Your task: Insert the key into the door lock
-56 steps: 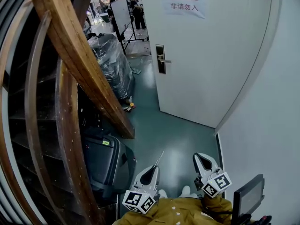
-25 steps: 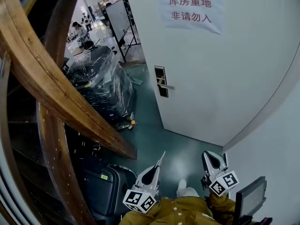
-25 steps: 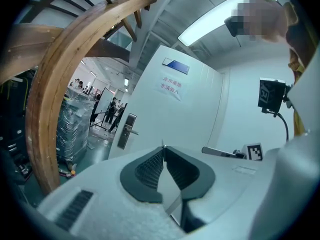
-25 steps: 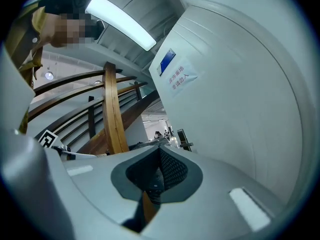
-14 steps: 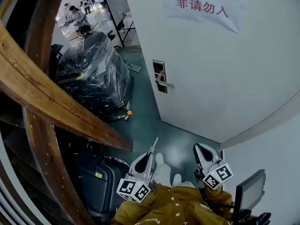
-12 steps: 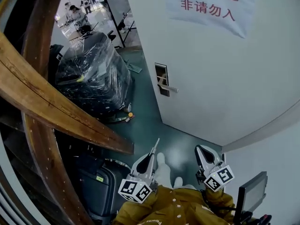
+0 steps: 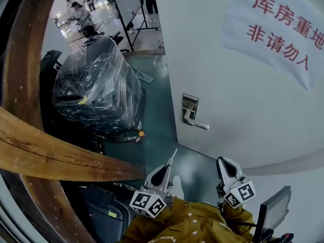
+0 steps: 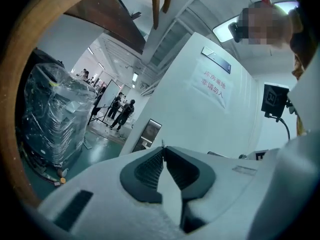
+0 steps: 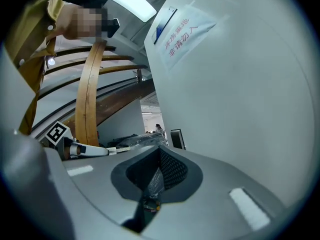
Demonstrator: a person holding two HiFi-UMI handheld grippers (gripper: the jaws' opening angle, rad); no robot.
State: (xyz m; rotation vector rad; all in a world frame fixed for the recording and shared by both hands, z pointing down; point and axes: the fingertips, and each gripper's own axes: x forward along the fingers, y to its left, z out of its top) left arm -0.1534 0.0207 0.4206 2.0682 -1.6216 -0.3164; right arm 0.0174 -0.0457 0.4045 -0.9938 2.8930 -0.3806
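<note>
Tightly, left gripper (image 7: 169, 167) pinches key (image 7: 173, 156); right gripper (image 7: 223, 161) closed.

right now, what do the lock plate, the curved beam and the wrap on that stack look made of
Lock plate: brushed metal with a silvery sheen, probably steel.
Curved beam: varnished wood; the grain shows.
Wrap: clear plastic film, crinkled and glossy.

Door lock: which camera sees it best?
The head view: the door lock faces the camera, plate and handle both plain. The left gripper view shows the door lock small and far away; the right gripper view shows only a dark, slanted plate.
</note>
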